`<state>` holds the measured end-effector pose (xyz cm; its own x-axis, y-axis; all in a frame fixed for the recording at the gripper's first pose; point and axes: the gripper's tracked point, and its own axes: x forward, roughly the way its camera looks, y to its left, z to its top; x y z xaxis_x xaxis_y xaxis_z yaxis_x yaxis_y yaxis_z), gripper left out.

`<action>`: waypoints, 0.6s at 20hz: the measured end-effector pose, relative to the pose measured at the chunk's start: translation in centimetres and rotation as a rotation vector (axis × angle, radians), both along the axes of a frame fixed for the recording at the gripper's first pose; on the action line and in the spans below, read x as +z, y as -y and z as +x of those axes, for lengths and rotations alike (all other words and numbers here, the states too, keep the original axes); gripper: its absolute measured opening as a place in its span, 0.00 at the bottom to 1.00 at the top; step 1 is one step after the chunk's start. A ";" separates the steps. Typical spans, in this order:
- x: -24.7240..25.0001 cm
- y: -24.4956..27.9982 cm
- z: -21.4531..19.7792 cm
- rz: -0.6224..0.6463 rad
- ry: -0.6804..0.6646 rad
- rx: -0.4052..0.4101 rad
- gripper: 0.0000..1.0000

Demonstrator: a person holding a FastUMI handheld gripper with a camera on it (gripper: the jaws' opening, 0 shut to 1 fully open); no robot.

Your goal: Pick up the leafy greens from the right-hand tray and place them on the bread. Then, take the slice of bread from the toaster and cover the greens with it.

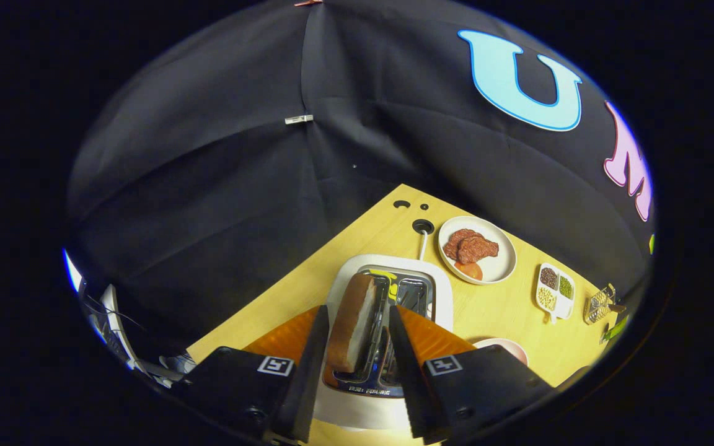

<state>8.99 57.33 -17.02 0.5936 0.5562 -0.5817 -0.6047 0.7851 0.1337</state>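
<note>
One bread slice [352, 322] stands in the one white toaster [388, 291], gripper [355, 347] fingers narrowly either side, contact unclear. One plate [502, 263], two meat pieces [470, 246]; toaster lettering unreadable.

Single fisheye view rode on the hand-held gripper [354, 347], looking forward along its two fingers and steeply down onto the bench [307, 279] from above. Camera sat close over the white toaster [388, 291], bread slice [352, 322] standing in the slot between the spread fingers, neither visibly pressing it. Farther ahead lay a plate of meat [478, 249] and a divided dish [555, 291], well apart from the fingers. Booth wall [239, 155] took up the upper field.
</note>
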 end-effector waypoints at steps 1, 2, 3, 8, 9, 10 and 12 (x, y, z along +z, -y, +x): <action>-0.4 0.0 0.0 -0.009 -0.012 -0.004 0.58; -0.8 0.0 0.1 -0.023 -0.012 -0.019 0.50; -1.0 0.3 0.4 -0.045 -0.009 -0.037 0.41; -1.2 0.1 0.0 0.003 -0.080 -0.036 0.16; -0.9 0.2 -0.1 0.017 -0.088 -0.032 0.16; -0.3 0.4 0.0 0.031 -0.081 -0.030 0.16; 1.5 1.1 0.0 0.070 -0.058 -0.038 0.16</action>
<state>9.04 56.25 -15.50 0.5815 0.5743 -0.5763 -0.5639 0.7951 0.2233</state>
